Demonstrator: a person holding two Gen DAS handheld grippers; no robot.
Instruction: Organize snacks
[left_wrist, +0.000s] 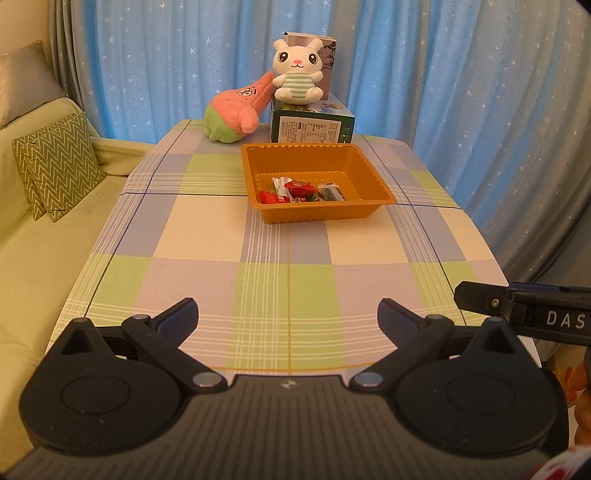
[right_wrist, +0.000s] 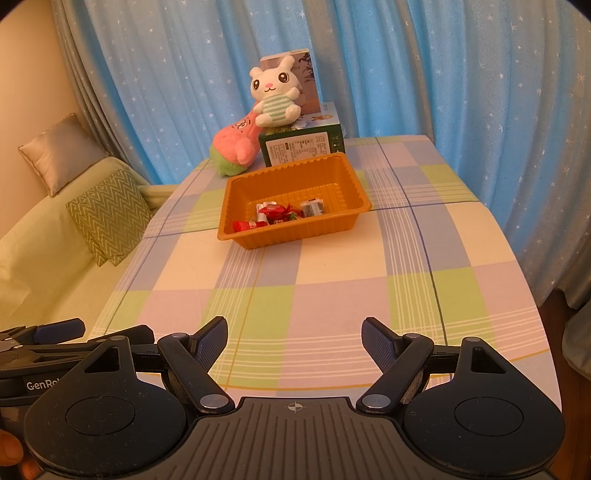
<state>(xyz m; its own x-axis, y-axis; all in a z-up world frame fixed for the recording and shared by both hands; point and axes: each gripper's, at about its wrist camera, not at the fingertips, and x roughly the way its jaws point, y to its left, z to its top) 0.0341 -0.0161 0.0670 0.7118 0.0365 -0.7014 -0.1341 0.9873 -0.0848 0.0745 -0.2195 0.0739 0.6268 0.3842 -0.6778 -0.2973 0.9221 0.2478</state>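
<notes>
Your snacks are already in the orange tray, bunched at its near edge w/ the far half bare; the tray sits mid-worktop, well apart from both grippers. From the right view the pile reads as small wrapped sweets: red wrappers, a white one, a dark one w/ print. Expect them to be v. light, crinkly and slick, so a squeeze on the flat face may squirt one out; judged best hold is across the narrow body or on a twisted wrapper end, one pc at a time, since they overlap and a deep reach could drag neighbours. The tray looks like thin ribbed plastic: light, a bit flexy, prob. slides on the cloth if nudged; if you must shift it, pinch the rim, not the wall. Left gripper hangs over the near worktop edge, fingers spread wide, nothing btwn them. Right gripper likewise, fingers apart and empty. No loose snacks visible on the cloth, so the sorting looks about done. Plush toys and boxes at the far end aren't in your way.
</notes>
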